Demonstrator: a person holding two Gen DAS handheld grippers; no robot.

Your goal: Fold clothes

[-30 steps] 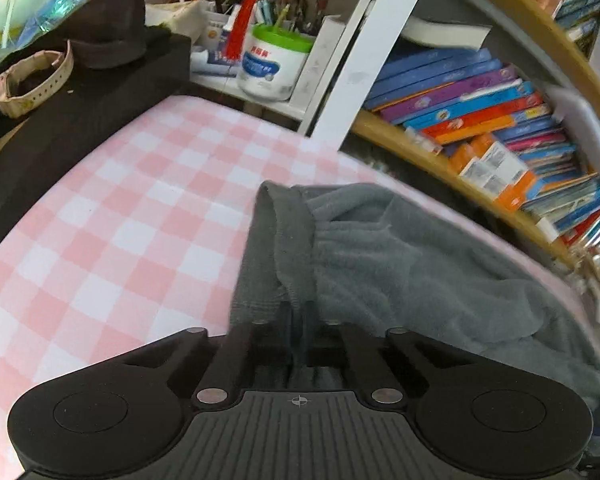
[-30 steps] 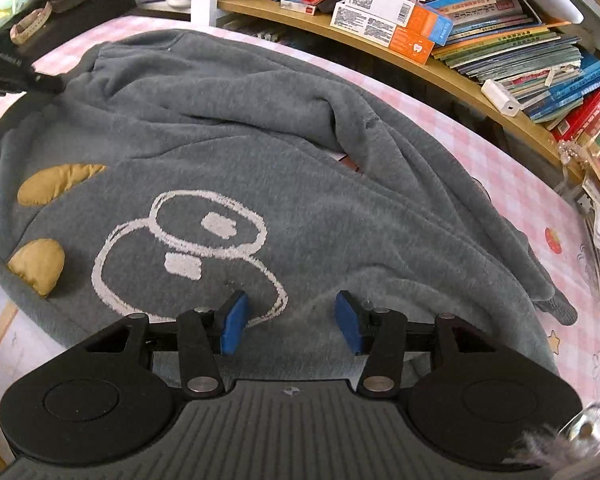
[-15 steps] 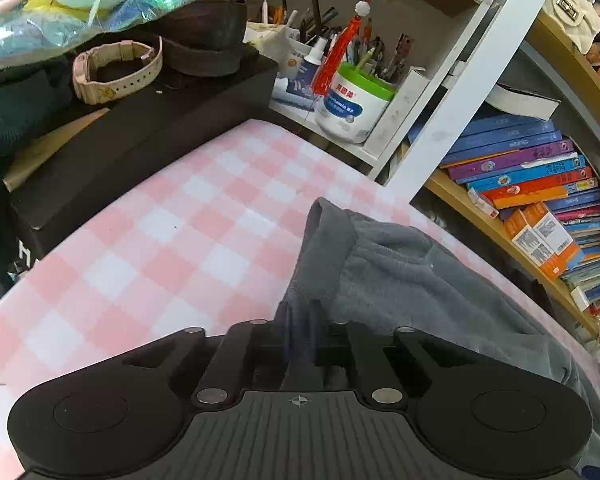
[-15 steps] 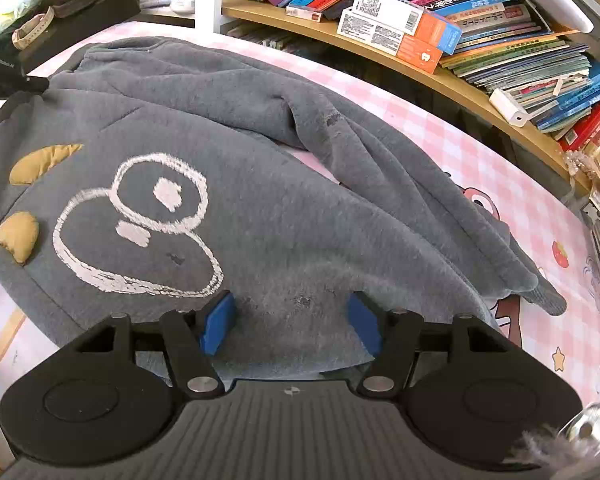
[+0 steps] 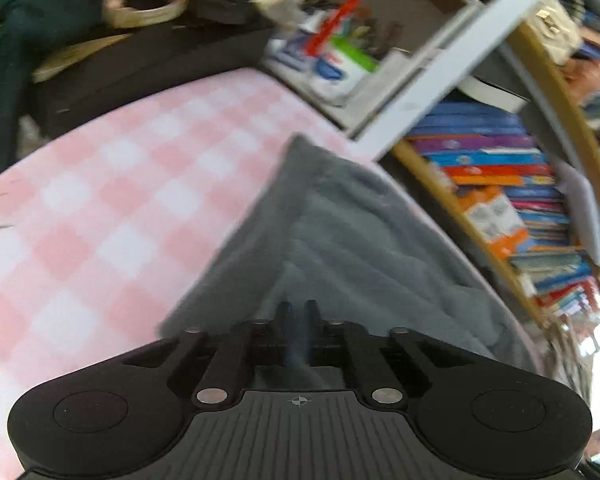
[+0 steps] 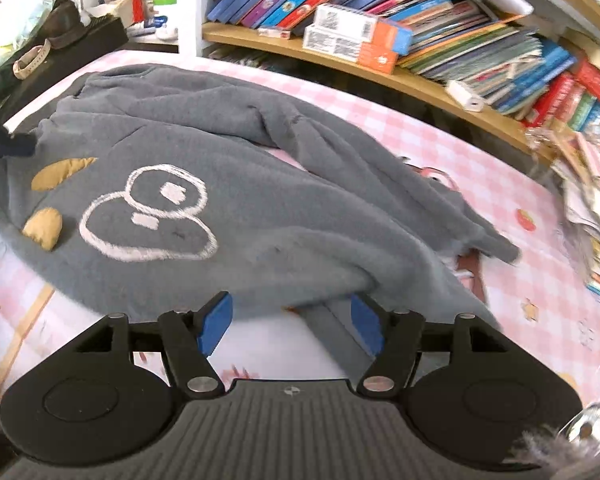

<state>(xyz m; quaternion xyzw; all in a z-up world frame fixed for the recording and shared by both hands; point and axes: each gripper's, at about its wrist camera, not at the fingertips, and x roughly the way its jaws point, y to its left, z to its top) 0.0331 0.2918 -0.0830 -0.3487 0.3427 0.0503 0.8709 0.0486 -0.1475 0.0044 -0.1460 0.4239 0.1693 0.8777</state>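
Each black hand-held gripper [image 6: 290,322] has ribbed housing, silver screws, blue pads [image 6: 214,322].

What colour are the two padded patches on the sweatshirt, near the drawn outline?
Mustard yellow patches on the grey sweatshirt, clearest in the right wrist view.

Pink-and-white checked tablecloth [image 6: 440,136] over the whole surface (cartoon prints and small stars toward the near and right edges). Spread flat across it, a grey sweatshirt [image 6: 260,208], white outline drawing and two tan patches facing up. Against the far left edge, a black box [image 6: 60,56]. Along the back, a curved wooden bookshelf [image 6: 420,84].
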